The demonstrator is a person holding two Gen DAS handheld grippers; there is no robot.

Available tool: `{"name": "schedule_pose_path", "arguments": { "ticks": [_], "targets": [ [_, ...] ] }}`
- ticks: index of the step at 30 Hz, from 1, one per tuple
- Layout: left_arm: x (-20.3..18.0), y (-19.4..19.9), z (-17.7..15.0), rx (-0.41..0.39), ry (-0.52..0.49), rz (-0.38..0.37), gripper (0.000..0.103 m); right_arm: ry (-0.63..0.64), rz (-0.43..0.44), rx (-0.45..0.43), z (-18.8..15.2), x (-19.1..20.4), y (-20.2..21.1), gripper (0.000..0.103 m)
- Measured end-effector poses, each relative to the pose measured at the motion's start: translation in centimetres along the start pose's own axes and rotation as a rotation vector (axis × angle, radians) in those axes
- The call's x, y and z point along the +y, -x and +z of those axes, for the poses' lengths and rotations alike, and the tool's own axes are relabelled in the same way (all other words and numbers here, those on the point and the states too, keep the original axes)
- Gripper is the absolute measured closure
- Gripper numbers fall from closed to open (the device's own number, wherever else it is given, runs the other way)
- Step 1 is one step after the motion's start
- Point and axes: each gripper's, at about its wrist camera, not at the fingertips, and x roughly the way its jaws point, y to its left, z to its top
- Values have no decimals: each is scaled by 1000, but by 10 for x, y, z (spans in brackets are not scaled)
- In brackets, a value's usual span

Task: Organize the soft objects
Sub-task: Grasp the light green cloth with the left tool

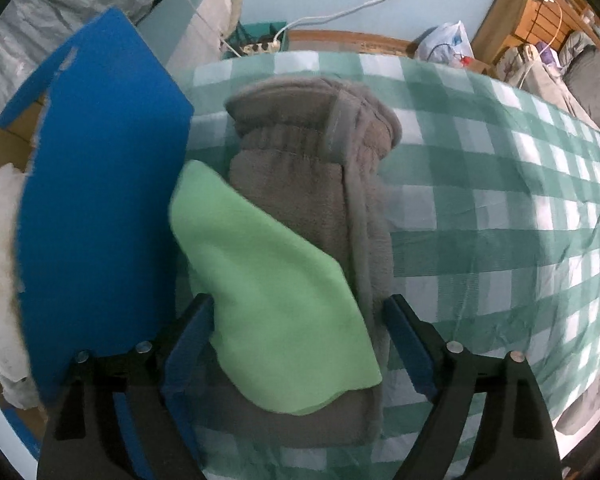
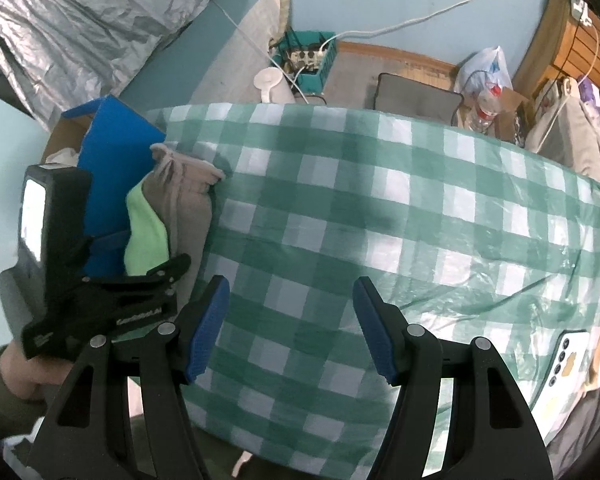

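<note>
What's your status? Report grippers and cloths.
Left gripper open, straddling green cloth lying on grey mitt. Right gripper open, empty. Blue box flap close beside.

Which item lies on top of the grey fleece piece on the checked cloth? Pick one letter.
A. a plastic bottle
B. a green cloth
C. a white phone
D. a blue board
B: the green cloth drapes across the grey fleece piece, between the open left gripper fingers.

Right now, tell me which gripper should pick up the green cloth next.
Left. The left gripper points down over the green cloth, its open fingers on either side of it, atop the grey mitt. The right gripper is open over bare checked cover, away from the cloth.
</note>
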Motion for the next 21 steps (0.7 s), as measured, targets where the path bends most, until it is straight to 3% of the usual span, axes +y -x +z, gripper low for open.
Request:
{"name": "schedule_pose_path", "arguments": {
  "ticks": [7,21],
  "targets": [
    [-17,1,-5,2,-45,-72,14,-25,-6,-1,-3,-12,2,38],
    [-92,16,-9,-7,-172,-167,15,-121,-40,-24,-24,-56,24,38]
  ]
}}
